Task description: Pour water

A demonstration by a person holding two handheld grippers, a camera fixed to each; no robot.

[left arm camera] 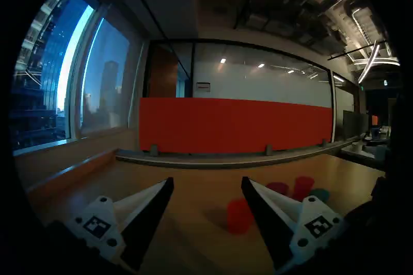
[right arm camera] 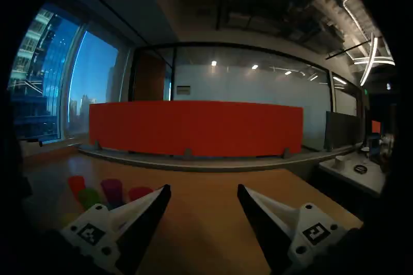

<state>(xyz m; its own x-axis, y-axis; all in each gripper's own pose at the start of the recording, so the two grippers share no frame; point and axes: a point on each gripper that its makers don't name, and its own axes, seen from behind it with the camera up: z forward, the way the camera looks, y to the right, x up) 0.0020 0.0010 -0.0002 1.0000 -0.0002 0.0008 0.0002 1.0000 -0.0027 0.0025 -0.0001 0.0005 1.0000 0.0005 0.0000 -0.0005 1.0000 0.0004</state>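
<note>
We hold the left hand-held gripper point(left arm camera: 206, 179) low over the wooden counter point(left arm camera: 196, 233), its two fingers spread apart with nothing between them. Just beside its right finger, partly hidden by it, stands a red-orange cup point(left arm camera: 238, 215). Farther on, to the right of that finger, a dark red cup point(left arm camera: 278, 188), a taller red cup point(left arm camera: 303, 186) and a teal cup point(left arm camera: 321, 194) stand close together. Past the counter's far edge an orange-red divider panel point(left arm camera: 232, 125) runs across, with a glass wall point(left arm camera: 258, 76) behind it and a large window point(left arm camera: 57, 94) off to the left

The right hand-held gripper point(right arm camera: 204, 187) is likewise spread wide and empty above the counter. To the left of its left finger we see a cluster in dim light: a pink-red cup point(right arm camera: 139, 192) nearest the finger, then a purple cup point(right arm camera: 112, 190), a green cup point(right arm camera: 89, 197) and a small red cup point(right arm camera: 76, 184). Far off to the right, beyond the counter, stands a side desk point(right arm camera: 346, 174)
</note>
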